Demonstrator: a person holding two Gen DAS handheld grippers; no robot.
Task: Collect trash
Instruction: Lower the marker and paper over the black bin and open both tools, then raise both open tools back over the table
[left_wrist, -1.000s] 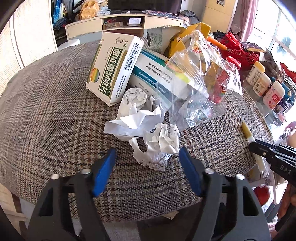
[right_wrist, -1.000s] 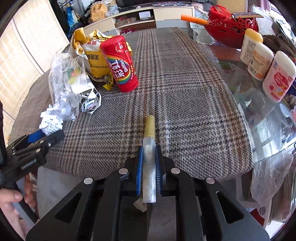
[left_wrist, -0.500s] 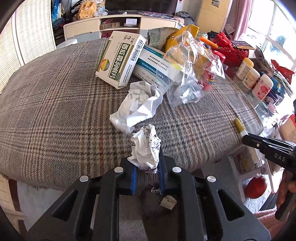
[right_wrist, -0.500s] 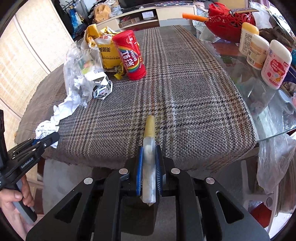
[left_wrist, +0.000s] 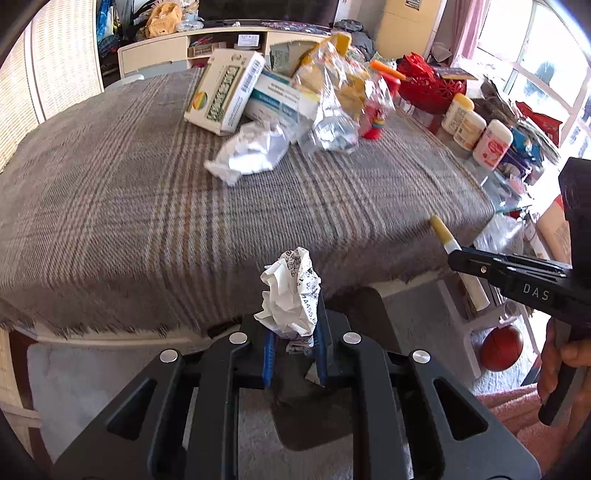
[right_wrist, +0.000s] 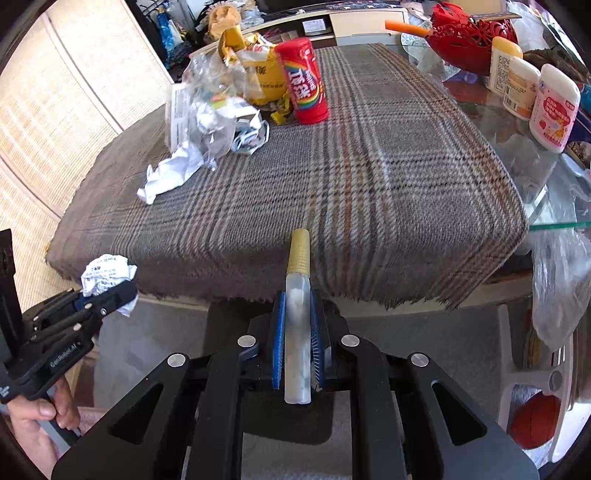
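Paper wad (left_wrist: 291, 291) pinched in left claw (left_wrist: 294, 354); right claw (right_wrist: 297, 341) pinching tube (right_wrist: 297, 325).

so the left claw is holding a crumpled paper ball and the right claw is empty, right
Not quite. The left claw does hold the crumpled paper ball, but the right claw is not empty: the right wrist view shows it shut on a clear tube with a gold cap.

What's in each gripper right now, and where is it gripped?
Left gripper pinches the crumpled paper ball by its lower end. Right gripper clamps the gold-capped tube around its clear body.
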